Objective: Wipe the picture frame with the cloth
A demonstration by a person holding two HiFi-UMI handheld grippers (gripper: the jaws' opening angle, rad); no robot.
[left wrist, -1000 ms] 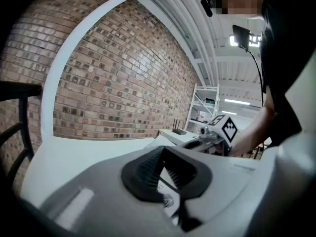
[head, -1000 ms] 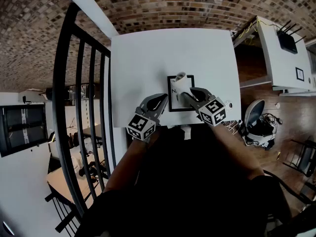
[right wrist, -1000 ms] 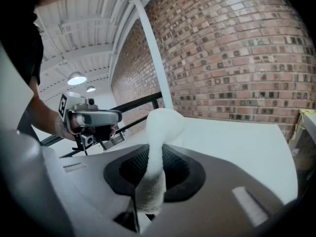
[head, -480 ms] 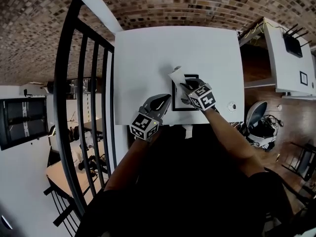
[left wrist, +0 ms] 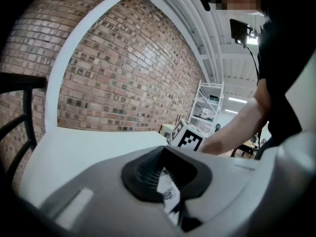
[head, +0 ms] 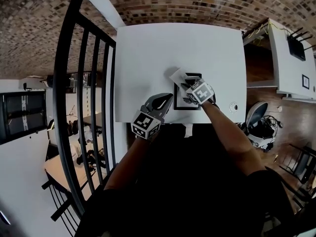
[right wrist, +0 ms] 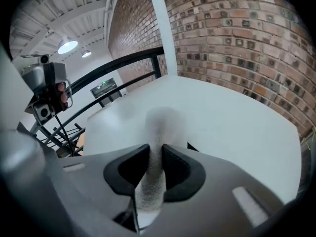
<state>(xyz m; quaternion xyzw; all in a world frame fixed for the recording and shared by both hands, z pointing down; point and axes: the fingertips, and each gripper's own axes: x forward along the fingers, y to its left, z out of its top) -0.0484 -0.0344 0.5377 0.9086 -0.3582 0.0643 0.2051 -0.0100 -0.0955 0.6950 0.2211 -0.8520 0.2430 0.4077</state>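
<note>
On the white table (head: 148,53) near its front edge lies a black picture frame (head: 176,96) with a white print. My right gripper (head: 187,86) hovers over the frame, shut on a white cloth (head: 177,76) whose free end sticks out past the frame's top left corner. In the right gripper view the cloth (right wrist: 160,127) runs up between the pads of the right gripper (right wrist: 154,162). My left gripper (head: 167,98) is at the frame's lower left edge. In the left gripper view the frame's printed corner (left wrist: 169,197) sits between the pads of the left gripper (left wrist: 165,174).
A black metal railing (head: 91,107) runs along the table's left side. A small round fitting (head: 233,106) sits at the table's front right corner. A white cabinet (head: 289,58) with a black router stands to the right, and cables lie on the floor below it.
My right gripper has moved up and to the left across the frame with the cloth in it. The left gripper has stayed at the frame's lower left edge.
</note>
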